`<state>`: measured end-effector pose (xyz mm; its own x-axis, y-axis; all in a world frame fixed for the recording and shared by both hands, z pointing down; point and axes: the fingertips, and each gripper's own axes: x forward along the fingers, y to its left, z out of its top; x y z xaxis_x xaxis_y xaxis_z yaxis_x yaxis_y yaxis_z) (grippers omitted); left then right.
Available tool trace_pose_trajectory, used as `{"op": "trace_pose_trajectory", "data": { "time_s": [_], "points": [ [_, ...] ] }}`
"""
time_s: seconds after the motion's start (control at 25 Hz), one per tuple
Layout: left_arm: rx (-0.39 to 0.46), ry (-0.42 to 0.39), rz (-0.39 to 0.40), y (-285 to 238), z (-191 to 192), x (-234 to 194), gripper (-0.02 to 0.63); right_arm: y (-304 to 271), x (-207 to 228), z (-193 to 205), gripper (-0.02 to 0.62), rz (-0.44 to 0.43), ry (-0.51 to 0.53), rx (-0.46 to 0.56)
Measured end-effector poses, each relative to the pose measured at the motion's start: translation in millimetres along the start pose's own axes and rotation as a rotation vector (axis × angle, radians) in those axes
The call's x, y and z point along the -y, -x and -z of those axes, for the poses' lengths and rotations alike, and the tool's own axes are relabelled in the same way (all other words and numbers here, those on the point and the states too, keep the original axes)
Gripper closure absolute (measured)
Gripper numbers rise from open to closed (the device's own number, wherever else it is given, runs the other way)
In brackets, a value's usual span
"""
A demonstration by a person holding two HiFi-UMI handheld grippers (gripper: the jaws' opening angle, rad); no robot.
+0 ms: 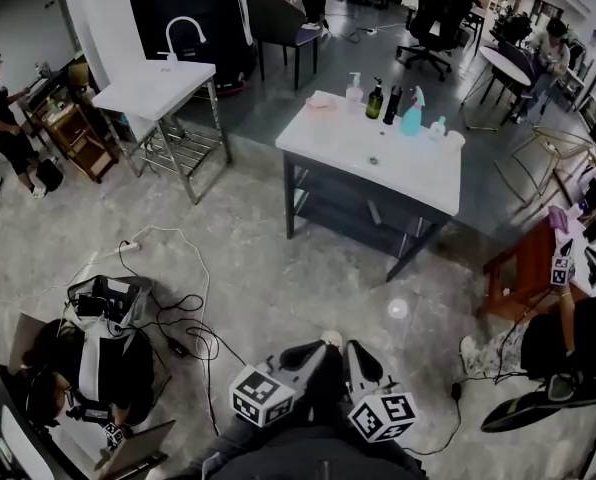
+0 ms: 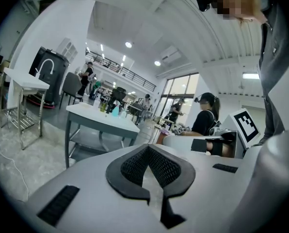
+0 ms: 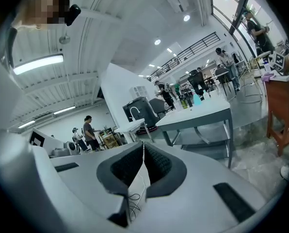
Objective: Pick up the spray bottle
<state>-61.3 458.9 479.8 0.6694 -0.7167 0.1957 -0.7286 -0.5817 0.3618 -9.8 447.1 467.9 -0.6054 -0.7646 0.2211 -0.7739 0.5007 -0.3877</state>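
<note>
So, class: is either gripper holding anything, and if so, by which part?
Nothing is held. The left gripper and right gripper are both shut and empty; the spray bottle stands on the table, untouched.

Low in the head view, at 6 o'clock, both grippers are held close side by side in front of the person's dark-clothed lap [image 1: 308, 456]. The left gripper [image 1: 325, 346] angles toward 1 o'clock, and its marker cube [image 1: 261, 396] trails at 7 o'clock. The right gripper [image 1: 355, 352] angles toward 11 o'clock, so the two tips nearly converge. In the left gripper view, the left gripper [image 2: 148, 147] has its black ribbed pads [image 2: 166, 168] meeting at the tip, with nothing gripped. The right gripper [image 3: 143, 145] is likewise closed and empty.
</note>
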Motion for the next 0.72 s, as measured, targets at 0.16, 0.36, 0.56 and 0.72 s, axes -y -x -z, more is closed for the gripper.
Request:
{"op": "trace_pose_trajectory", "data": {
  "time_s": [0.16,0.36,0.56,0.72],
  "points": [
    [-0.009,-0.006,-0.009,-28,-10,-20,0.600,-22,24,-10,0.583,0.005,-0.014,0.002],
    [-0.007,-0.017,-0.005,-74,-28,-44,0.600,-57,62,-33,0.583,0.009,-0.017,0.024],
    [0.010,-0.027,0.021,-130,-57,-64,0.600,-97,105,-70,0.583,0.003,0.003,0.049],
    [0.028,-0.050,0.022,-169,-84,-82,0.600,-126,130,-94,0.583,-0.010,0.016,0.054]
  ]
}}
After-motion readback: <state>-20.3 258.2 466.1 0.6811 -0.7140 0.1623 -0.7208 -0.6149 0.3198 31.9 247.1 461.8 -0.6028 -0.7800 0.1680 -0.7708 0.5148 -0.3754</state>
